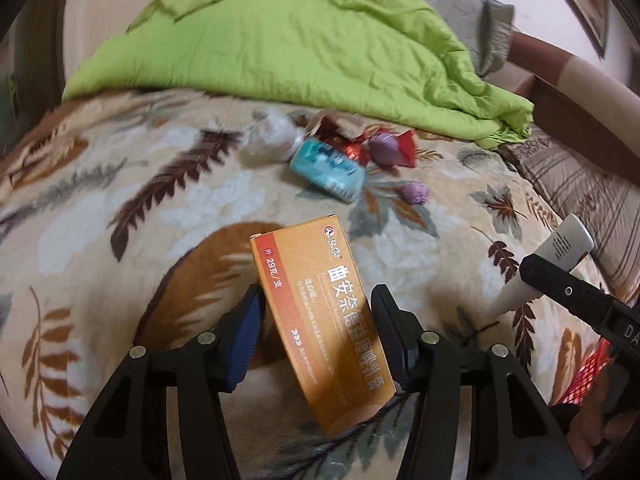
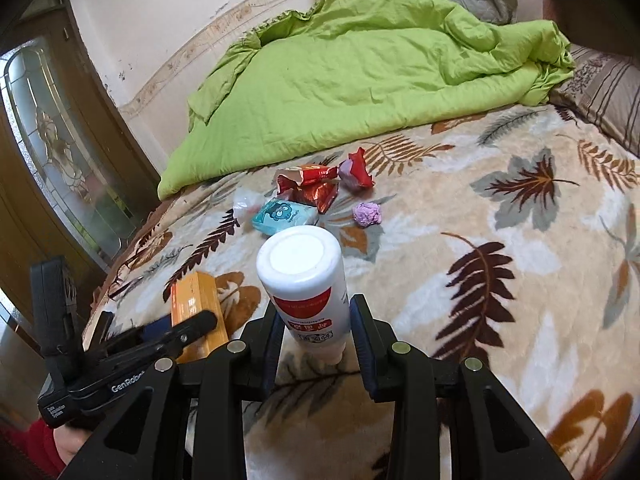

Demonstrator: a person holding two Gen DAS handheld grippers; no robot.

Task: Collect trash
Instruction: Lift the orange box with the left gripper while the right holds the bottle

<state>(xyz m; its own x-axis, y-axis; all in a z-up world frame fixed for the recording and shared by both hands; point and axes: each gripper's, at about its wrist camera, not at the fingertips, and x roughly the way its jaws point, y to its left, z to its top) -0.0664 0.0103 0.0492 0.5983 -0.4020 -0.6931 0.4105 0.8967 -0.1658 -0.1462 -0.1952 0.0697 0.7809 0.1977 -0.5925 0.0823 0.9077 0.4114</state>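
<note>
While both tools hover over a leaf-patterned plush blanket point(image 2: 500, 208) spread on a bed, the left gripper point(image 1: 316, 308) is clamped on a flat orange cardboard medicine box point(image 1: 320, 320), pinched across its narrow width with most of its length jutting toward twelve o'clock, and the right gripper point(image 2: 314, 326) is closed on a white plastic tube with a red label point(image 2: 308, 280), cap end pointing at the lens. More litter waits at twelve o'clock on the blanket: torn red foil wrappers point(image 2: 316, 188), a light blue tissue pack point(image 2: 282, 216), a crumpled clear plastic bag point(image 2: 246, 202) and a small purple paper ball point(image 2: 367, 214), all clustered just below a rumpled lime-green quilt point(image 2: 360, 68). No bin or trash bag can be identified in either view, though red mesh point(image 1: 588, 372) shows at four o'clock in the left view. Risks appear plain: the box, gripped well off its far end, could pivot or slide out if swung quickly; the rounded, smooth tube could squirt from the pads under a hard squeeze; and with the two tools close together, a hasty turn could knock one load against the other.
</note>
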